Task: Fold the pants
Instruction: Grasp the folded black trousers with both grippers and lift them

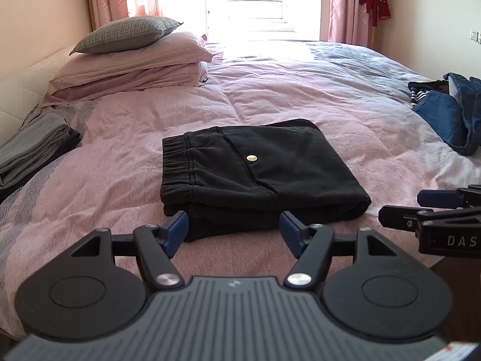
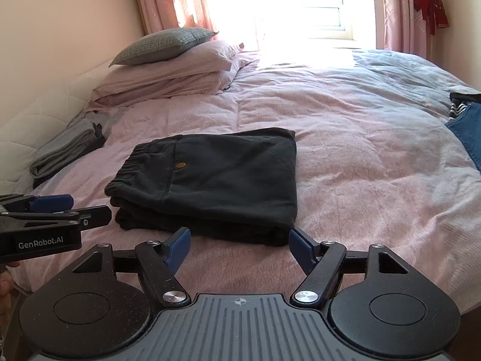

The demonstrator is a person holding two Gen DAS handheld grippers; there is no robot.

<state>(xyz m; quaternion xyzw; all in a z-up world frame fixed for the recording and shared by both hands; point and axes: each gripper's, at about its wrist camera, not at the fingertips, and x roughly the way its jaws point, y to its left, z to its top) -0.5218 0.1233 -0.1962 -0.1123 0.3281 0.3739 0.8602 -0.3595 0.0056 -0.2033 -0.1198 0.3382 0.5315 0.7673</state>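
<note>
Both of my grippers stand open with nothing between their pads: the left gripper [image 1: 233, 227] and the right gripper [image 2: 239, 244] hang just short of the near edge of the black pants [image 1: 255, 168], clear of the cloth. The pants lie folded into a compact rectangle in the middle of the bed [image 1: 330, 96], waistband to the left, the brass button [image 1: 251, 158] facing up, layers stacked fairly square. I judge the fold as good as done, so the step in hand is a clean release and a check of the result. To do it well I would back away along the line of the fingers rather than sideways, so no pad drags the top layer off its stack. The near edge shows a slight bulge in the lower layers; if I tidy it, I would press down lightly from above, not pinch. A folded grey garment [image 1: 33, 150] sits well apart at the left, and blue clothes [image 1: 445, 114] at the right, so nothing crowds me.
</note>
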